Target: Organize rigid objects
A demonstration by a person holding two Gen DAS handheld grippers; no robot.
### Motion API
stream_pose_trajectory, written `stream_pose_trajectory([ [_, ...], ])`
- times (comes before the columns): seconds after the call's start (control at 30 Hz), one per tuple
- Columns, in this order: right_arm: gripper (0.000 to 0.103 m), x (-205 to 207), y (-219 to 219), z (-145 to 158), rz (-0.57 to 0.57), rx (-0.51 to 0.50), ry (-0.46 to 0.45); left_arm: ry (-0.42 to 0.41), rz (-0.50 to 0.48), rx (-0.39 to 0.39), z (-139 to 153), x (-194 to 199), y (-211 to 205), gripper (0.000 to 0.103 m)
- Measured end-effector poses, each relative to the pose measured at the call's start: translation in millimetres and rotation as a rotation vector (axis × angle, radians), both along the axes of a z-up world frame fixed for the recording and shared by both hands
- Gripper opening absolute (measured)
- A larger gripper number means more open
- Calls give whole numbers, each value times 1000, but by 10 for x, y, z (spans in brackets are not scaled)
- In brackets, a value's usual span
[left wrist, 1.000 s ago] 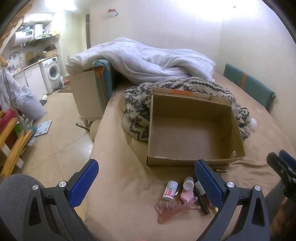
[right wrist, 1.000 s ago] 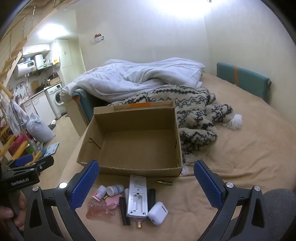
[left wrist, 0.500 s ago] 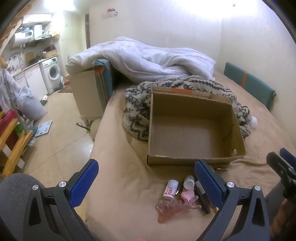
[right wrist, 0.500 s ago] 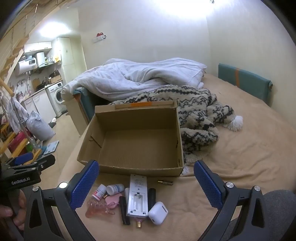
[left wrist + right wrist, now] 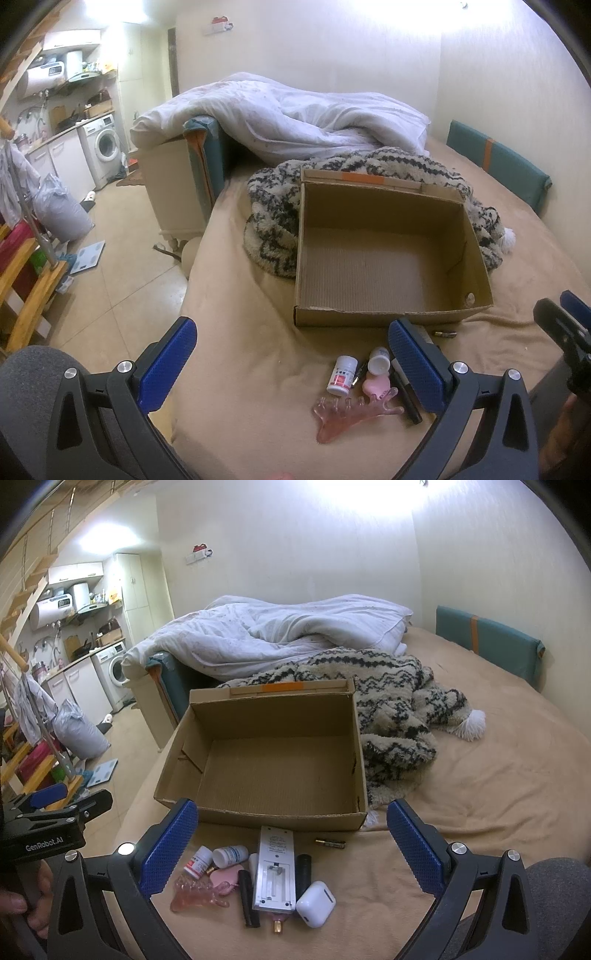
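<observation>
An empty cardboard box (image 5: 258, 812) stands open on the tan bed; it also shows in the left wrist view (image 5: 373, 319). In front of it lie small items: a white remote (image 5: 275, 873), a white earbud case (image 5: 316, 904), two white pill bottles (image 5: 197, 860), a pink hair claw (image 5: 197, 895), black tubes (image 5: 247, 897) and a small battery (image 5: 330, 843). My right gripper (image 5: 291, 845) is open and empty above the pile. My left gripper (image 5: 291, 365) is open and empty, left of the bottle (image 5: 341, 374) and claw (image 5: 354, 413).
A patterned fuzzy blanket (image 5: 391, 705) and a white duvet (image 5: 273, 635) lie behind the box. A teal cushion (image 5: 487, 646) leans on the right wall. The bed's left edge drops to a tiled floor (image 5: 110, 258) with a bag and scale.
Both grippers have drifted very slightly; the views are almost the same. Nothing was picked up or moved.
</observation>
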State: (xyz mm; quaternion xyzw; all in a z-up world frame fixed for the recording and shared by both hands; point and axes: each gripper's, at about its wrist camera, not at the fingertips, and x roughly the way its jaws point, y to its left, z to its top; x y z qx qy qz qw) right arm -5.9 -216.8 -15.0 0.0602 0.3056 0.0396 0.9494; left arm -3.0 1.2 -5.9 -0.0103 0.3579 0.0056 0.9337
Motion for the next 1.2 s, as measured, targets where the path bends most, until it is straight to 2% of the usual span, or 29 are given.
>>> stream_pose_trajectory([
  [0.43,103,2,-4,2,1,-1,1,8,4,2,-132,-20,18,103],
  [1.2,103,1,-7,-1,1,0,2,12,4,7,-109,3,4,103],
])
